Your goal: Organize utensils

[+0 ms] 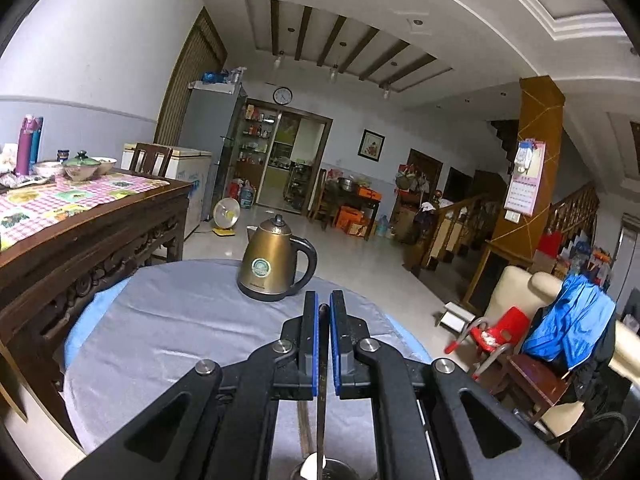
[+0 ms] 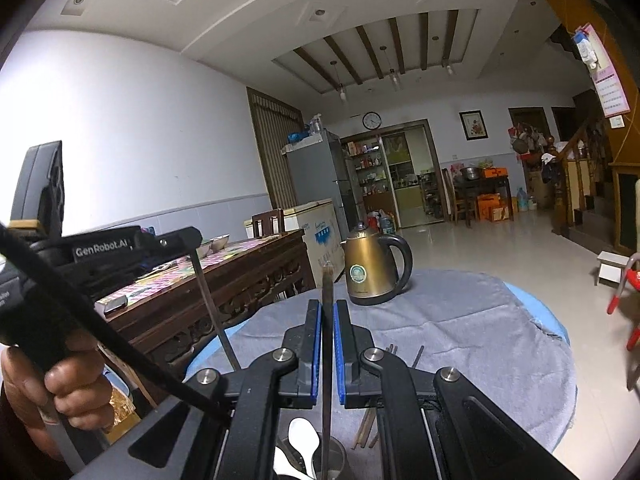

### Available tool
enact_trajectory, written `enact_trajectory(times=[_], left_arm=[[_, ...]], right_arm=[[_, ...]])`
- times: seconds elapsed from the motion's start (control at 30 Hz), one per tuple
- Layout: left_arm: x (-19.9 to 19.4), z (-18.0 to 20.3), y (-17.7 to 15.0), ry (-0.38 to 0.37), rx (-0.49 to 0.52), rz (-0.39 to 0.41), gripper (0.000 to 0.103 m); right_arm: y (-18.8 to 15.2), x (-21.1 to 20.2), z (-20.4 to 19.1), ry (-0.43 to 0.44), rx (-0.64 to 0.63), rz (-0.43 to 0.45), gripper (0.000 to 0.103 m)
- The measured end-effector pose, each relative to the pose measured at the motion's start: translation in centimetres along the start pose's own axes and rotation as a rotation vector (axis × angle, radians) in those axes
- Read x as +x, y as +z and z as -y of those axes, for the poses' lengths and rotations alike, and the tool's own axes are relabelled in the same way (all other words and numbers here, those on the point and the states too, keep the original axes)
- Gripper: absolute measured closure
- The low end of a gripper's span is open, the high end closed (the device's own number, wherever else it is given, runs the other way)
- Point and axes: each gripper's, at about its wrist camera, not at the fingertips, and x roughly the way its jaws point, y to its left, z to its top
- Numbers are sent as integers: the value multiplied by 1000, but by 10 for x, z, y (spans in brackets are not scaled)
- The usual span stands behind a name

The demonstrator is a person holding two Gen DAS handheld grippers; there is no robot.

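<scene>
Your left gripper (image 1: 323,312) is clamped on a dark chopstick (image 1: 322,380), and your right gripper (image 2: 327,312) is clamped on a second chopstick (image 2: 327,344); both sticks hang over the metal cup (image 2: 336,454). Keep each stick vertical and lower it before you release. The cup already holds a white spoon (image 2: 304,438). More chopsticks (image 2: 394,350) lie on the grey cloth (image 2: 460,328)
</scene>
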Motion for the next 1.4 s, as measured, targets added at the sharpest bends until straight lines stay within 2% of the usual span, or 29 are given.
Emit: enact_trajectory(times=[0.13, 0.4, 0.43, 0.53, 0.67, 0.7, 0.77, 0.83, 1.1, 1.23, 1.4], left_arm=[[7, 5, -6, 13, 9, -9, 98], [32, 6, -32, 25, 23, -147, 97], [31, 4, -32, 25, 19, -146, 97], [24, -1, -28, 37, 12, -129, 87], [15, -8, -23, 71, 18, -99, 78], [13, -10, -23, 84, 20, -96, 76], [12, -16, -23, 111, 25, -92, 65], [11, -24, -24, 146, 20, -87, 62], [10, -68, -25, 247, -46, -106, 61], [8, -83, -27, 302, -61, -108, 52], [15, -101, -35, 376, -54, -150, 50]], right_arm=[[-2, 1, 1, -1, 7, -8, 97], [-7, 13, 3, 19, 33, -84, 95], [-7, 13, 5, 25, 42, -89, 93], [-4, 11, 14, 34, 80, -81, 74], [-2, 7, 25, 19, 123, -49, 73], [-2, 7, 27, 12, 130, -47, 73], [-4, 8, 33, 1, 144, -51, 73], [-6, 9, 39, -13, 160, -60, 73], [-14, 16, 59, -51, 238, -102, 73], [-19, 19, 67, -61, 271, -125, 73], [-23, 23, 71, -67, 293, -148, 73]])
